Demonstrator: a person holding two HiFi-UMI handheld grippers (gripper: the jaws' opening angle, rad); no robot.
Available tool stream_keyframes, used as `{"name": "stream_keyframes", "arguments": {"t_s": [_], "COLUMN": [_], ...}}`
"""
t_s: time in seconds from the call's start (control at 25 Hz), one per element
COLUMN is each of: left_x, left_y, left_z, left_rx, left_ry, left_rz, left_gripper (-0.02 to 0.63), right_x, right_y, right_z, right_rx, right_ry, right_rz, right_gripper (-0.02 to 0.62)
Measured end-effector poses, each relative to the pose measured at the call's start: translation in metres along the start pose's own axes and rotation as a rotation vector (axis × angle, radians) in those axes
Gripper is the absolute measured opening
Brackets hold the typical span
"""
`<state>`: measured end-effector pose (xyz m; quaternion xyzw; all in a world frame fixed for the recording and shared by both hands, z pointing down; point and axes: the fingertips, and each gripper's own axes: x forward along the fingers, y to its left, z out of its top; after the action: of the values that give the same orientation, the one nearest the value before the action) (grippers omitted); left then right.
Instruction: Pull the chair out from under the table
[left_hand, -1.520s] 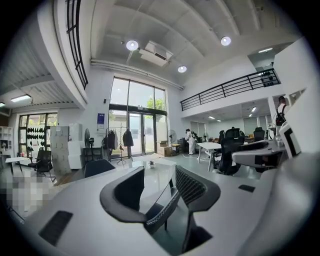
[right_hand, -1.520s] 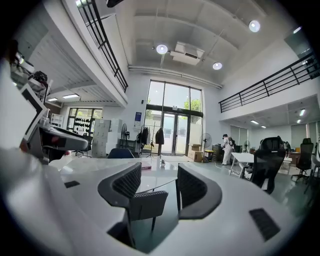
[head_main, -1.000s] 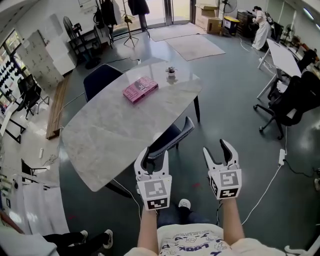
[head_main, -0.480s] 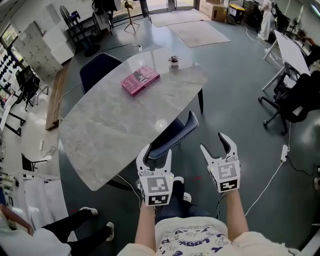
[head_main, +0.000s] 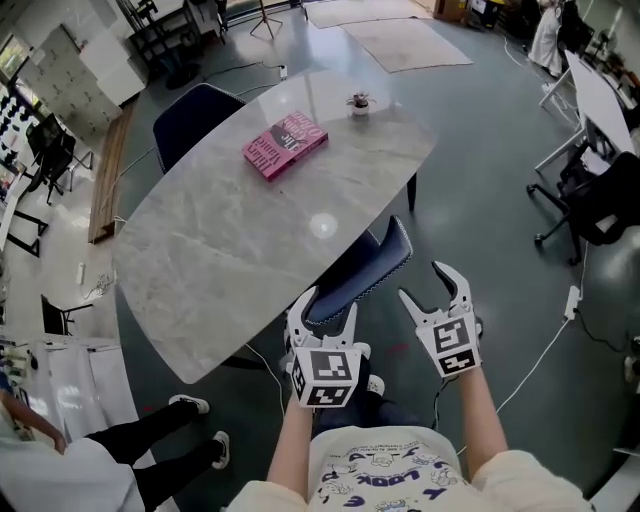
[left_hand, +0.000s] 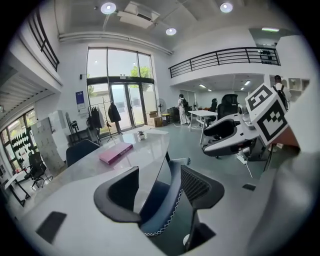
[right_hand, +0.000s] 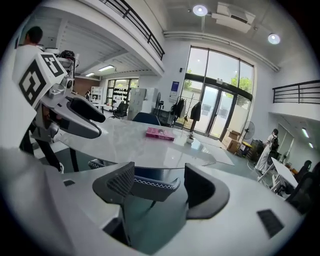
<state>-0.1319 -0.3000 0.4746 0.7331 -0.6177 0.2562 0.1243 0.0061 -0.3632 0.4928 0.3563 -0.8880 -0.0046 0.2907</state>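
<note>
The left tool (head_main: 322, 312) and right tool (head_main: 430, 285) have just spread their jaws wide and dropped closer to the chair (head_main: 365, 272), which is tucked under the surface (head_main: 200, 270). The backrest's rim now sits between the left jaws, unpinched (the right hangs empty just beside it). A grasp looks near, and the pull has not begun.

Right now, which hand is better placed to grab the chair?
Left. Both claws have just been opening; the left claw straddles the back of the chair without pressing, while the right claw is empty, off to the chair's side.
</note>
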Motion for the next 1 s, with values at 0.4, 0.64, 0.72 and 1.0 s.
{"name": "stream_keyframes", "arguments": {"t_s": [0.4,0.64,0.72,1.0], "left_x": [0.038,0.053,0.060,0.079], "left_y": [-0.006,-0.011,-0.012,-0.018], "left_z": [-0.046,-0.076,-0.086,-0.110], "left_rx": [0.071,0.122,0.149,0.225], "left_ry": [0.146,0.239,0.269,0.352], "left_rz": [-0.085,-0.115,-0.125,-0.177], "left_gripper": [0.276,0.281,0.279,0.279], "right_x": [0.051,0.073,0.081,0.106], "right_y": [0.018,0.029,0.033,0.050], "right_z": [-0.030,-0.045,-0.051,-0.064], "right_rx": [-0.225,-0.382,-0.441,-0.648], "right_ry": [0.114,0.162,0.185,0.230], "right_rz": [0.108,0.170,0.201,0.280], "right_gripper": [0.319,0.321,0.323,0.325]}}
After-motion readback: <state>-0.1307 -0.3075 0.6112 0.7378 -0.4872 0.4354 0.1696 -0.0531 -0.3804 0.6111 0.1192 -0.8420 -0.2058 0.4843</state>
